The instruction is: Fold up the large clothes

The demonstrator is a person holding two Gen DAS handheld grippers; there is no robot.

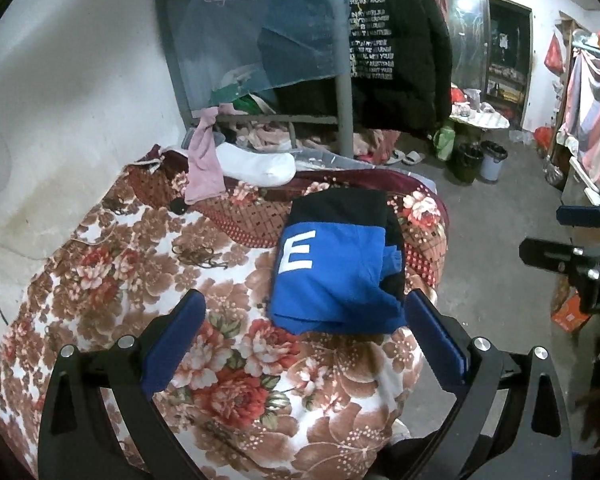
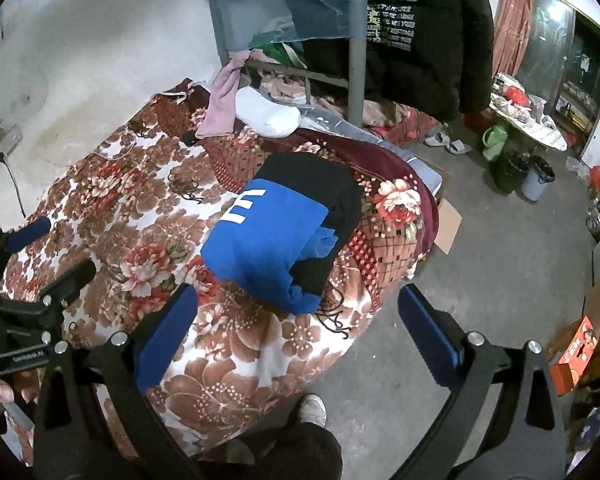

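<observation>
A: Where do your two grippers sit against the folded blue-and-black garment (image 1: pixel 336 264)?

B: Your left gripper (image 1: pixel 304 344) hovers above the floral blanket (image 1: pixel 148 264), just on the near side of the garment. Its blue-padded fingers (image 1: pixel 172 344) are spread wide with nothing between them. Your right gripper (image 2: pixel 296 340) hangs at the near edge of the bed, also on the near side of the garment, one finger over the blanket and the other over the concrete floor (image 2: pixel 480 264). Its fingers (image 2: pixel 164 340) are spread too, and empty.

A: And the garment itself?

B: It lies folded into a compact block on the blanket, near the bed's right edge, touching neither gripper. A large white "E" (image 1: pixel 298 256) shows on its blue panel, with a black band on the far side.

A: Any other writing?

B: Beyond the garment a black jacket (image 1: pixel 400 52) hangs from the bed frame with lines of pale print. It is too blurred to read reliably. Your shoe (image 2: pixel 313 410) shows on the floor on the garment's near side.
</observation>
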